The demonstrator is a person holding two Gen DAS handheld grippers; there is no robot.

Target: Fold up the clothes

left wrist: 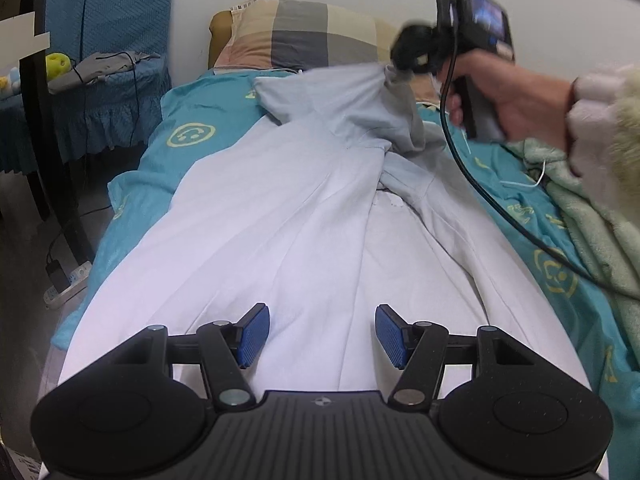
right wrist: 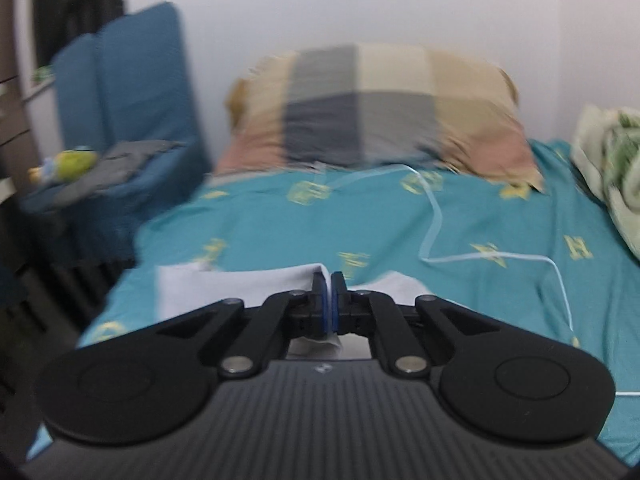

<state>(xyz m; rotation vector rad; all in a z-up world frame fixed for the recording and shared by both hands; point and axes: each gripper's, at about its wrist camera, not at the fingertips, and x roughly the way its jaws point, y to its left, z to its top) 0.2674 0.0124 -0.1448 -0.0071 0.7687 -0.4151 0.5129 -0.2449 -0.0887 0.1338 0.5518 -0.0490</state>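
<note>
My left wrist camera sits low over the foot end of the pale garment (left wrist: 280,220), looking along its own fingers up the bed (left wrist: 192,120) toward the checked pillow (left wrist: 304,36) and the wall, with the right gripper (left wrist: 404,60) in its upper right. My right wrist camera rides further up the bed and close to the cloth it looks over, also facing the pillow (right wrist: 380,112), slightly blurred. Both views share the pillow, the teal sheet and the blue-covered chair (left wrist: 104,20) at the left.
</note>
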